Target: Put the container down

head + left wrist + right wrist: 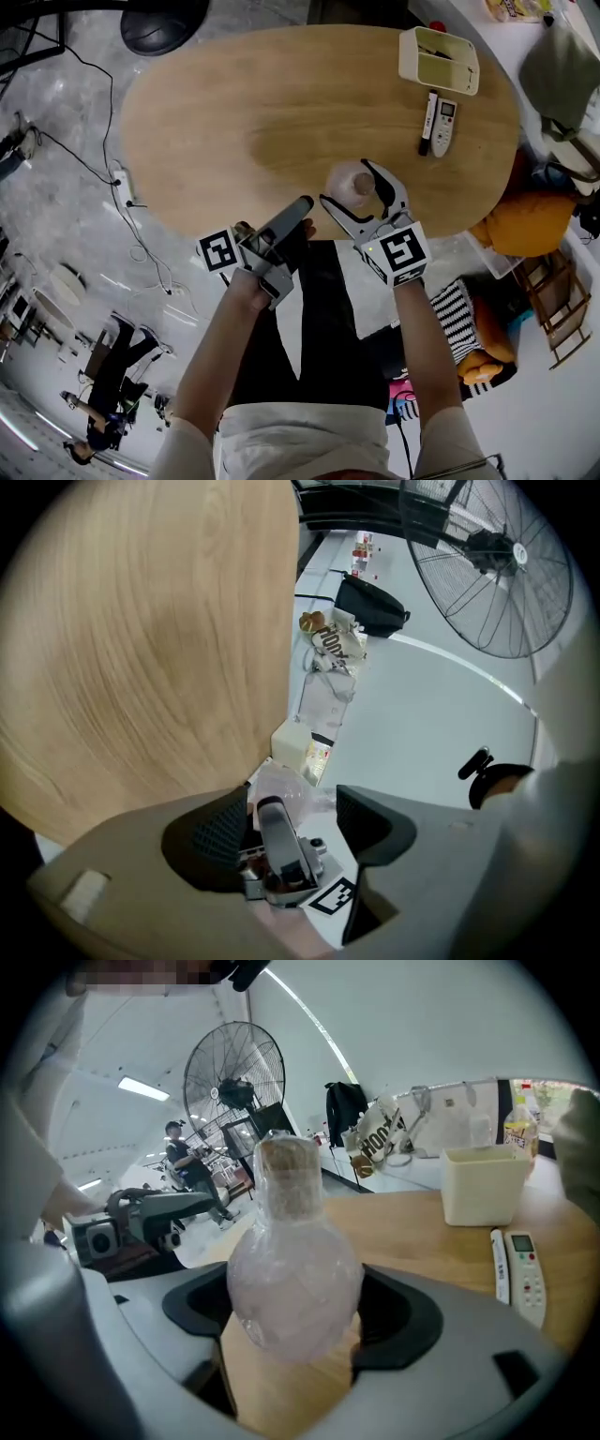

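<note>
Head view: the right gripper (352, 186) clasps a round-bellied container (343, 178) over the near edge of the wooden counter (262, 112), with the left gripper (296, 210) beside it, off the counter. Left gripper view: its jaws stand apart, empty. Right gripper view: the container is upright, neck up, its belly pinched between the jaws, and the wood appears to lie just below.

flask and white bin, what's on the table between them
A marker and a remote lie side by side there, nearer the bin than the flask; otherwise bare table. The head view shows it.
</note>
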### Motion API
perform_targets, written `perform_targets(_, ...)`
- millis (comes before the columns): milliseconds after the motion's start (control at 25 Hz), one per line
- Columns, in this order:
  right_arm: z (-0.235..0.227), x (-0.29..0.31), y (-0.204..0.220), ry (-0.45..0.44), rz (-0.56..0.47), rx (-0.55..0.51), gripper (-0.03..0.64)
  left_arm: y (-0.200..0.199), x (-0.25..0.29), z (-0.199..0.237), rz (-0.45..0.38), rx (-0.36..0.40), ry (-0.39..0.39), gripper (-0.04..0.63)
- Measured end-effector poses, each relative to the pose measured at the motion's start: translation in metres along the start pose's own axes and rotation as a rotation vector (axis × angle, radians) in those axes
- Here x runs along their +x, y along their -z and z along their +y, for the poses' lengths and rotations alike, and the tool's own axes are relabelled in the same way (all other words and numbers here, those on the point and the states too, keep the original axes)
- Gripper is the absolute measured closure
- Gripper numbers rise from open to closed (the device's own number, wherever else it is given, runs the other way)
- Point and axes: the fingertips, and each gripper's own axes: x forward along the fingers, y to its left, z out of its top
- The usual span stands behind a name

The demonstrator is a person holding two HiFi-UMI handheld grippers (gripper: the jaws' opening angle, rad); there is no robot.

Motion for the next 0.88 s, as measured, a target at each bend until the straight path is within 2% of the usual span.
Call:
perform_targets(280,-0.03,0.041,0.038,0.067,0.071,-0.041,0.23,-0.009,-0.003,0.034,-0.013,0.028,-0.05,0.307)
perform_targets(880,-0.043,0.066,0.062,0.14,0.121,-0.128,0.229,-0.023,-0.017,0.05,-0.06,0.011,-0.034,0.307)
